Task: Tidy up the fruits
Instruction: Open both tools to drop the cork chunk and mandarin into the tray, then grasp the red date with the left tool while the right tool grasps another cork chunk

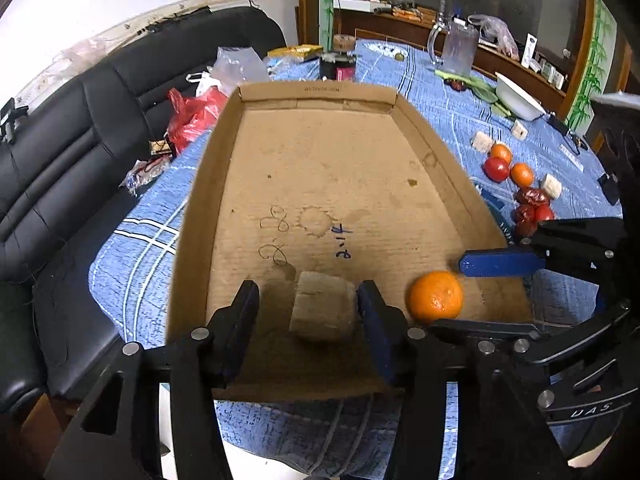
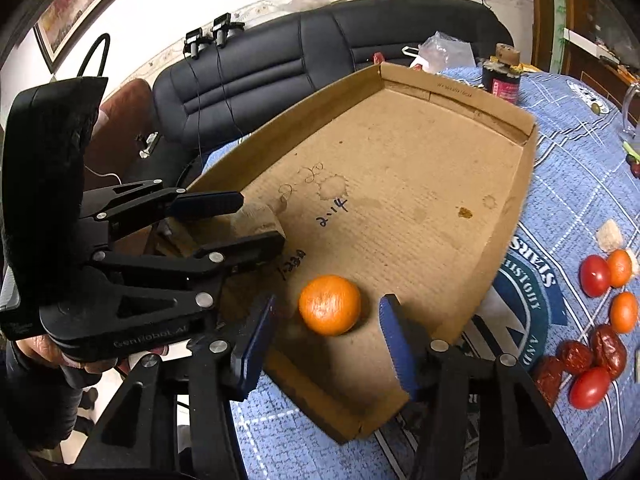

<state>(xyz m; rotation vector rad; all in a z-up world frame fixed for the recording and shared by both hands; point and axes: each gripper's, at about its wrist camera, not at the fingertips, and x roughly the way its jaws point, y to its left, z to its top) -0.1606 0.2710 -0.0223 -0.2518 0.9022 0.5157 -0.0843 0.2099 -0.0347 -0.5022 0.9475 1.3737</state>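
Observation:
A shallow cardboard tray [image 1: 316, 98] [image 2: 520, 168] lies on the blue tablecloth. Inside it, at the near end, sit a pale beige chunk [image 1: 325, 306] [image 2: 258, 218] and an orange [image 1: 435, 296] [image 2: 329, 305]. My left gripper [image 1: 308, 316] [image 2: 250, 220] is open, its fingers standing either side of the chunk with a gap. My right gripper [image 2: 328, 330] is open around the orange without touching it; one of its blue fingers [image 1: 500, 262] shows in the left wrist view. More oranges [image 1: 522, 174] [image 2: 623, 312], tomatoes [image 1: 496, 169] [image 2: 595, 275] and red dates [image 1: 531, 197] [image 2: 608, 350] lie on the cloth right of the tray.
A black sofa [image 1: 60, 168] [image 2: 320, 60] runs along the table's left side with red and clear plastic bags [image 1: 192, 114]. A glass mug [image 1: 456, 46], a white bowl [image 1: 518, 100], a dark jar [image 2: 501, 80] and pale food cubes [image 1: 482, 142] stand on the far and right table.

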